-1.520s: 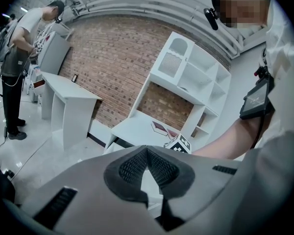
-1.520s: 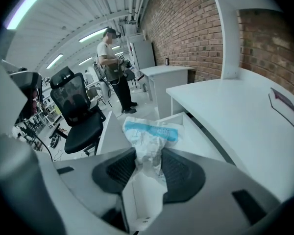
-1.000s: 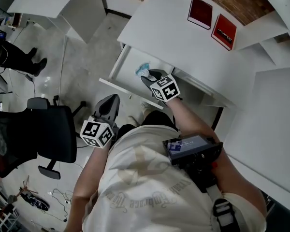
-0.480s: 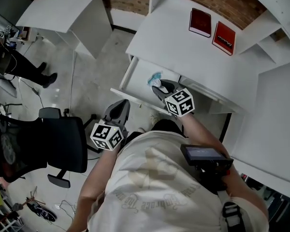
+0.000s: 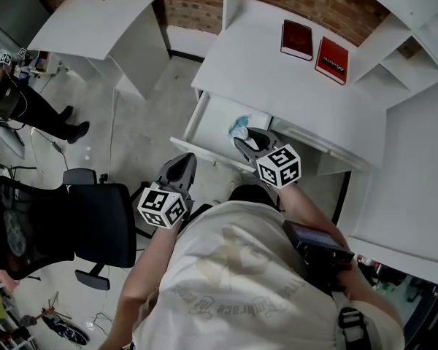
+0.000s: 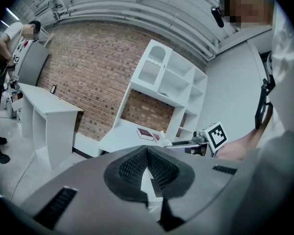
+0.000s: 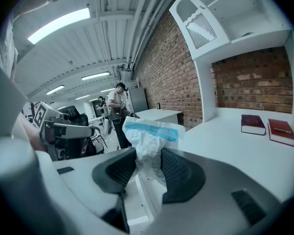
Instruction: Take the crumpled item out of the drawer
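Over the open drawer (image 5: 210, 119) under the desk's (image 5: 299, 86) front edge, the right gripper (image 7: 148, 168) was clenched on the crumpled item (image 7: 152, 131), a white/blue wrapper pinched betw. both pads. Left gripper (image 6: 148, 169) hung near the drawer front, jaws together, empty. Step looked like the lift-out; next prob. needs carrying it clear w/o slackening.

Cream short-sleeved T-shirt (image 5: 226, 290), faint print, perhaps lettering. Grey left gripper (image 5: 179, 165) and right gripper (image 5: 247, 137) bear black-and-white marker cubes (image 5: 162, 206).
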Motion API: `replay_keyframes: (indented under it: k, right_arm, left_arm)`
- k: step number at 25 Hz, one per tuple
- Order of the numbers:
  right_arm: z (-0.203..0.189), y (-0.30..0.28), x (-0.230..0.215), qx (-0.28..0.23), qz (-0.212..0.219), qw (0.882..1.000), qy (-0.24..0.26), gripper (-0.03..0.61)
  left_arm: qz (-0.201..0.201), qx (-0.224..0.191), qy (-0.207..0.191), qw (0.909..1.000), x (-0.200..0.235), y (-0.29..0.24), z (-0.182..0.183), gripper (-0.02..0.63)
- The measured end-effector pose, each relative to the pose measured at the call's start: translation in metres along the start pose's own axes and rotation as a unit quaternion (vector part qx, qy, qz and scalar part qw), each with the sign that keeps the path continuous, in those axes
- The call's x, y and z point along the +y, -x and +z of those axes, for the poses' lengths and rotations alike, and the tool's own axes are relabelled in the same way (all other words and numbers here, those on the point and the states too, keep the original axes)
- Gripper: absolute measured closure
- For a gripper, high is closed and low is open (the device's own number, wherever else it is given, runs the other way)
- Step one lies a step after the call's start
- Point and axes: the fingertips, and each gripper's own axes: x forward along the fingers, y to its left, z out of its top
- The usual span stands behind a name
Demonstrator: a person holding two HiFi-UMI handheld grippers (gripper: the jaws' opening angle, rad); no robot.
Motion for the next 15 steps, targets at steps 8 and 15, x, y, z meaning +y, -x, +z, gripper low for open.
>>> replay_keyframes:
  k: [8, 15]
  right_arm:
    - [-0.005, 0.032, 0.009, -0.017, -0.006, 1.0, -0.006, 0.405]
    - [-0.007, 0.05, 0.011, -0.027, -0.017, 0.999, -0.011, 0.405]
  left_arm:
    - [-0.013, 0.002, -0.009, 0.9999, -0.015, 0.003, -0.005, 0.594]
    - [-0.029, 0.012, -0.014, 0.9994, -0.028, 0.001, -0.013, 0.594]
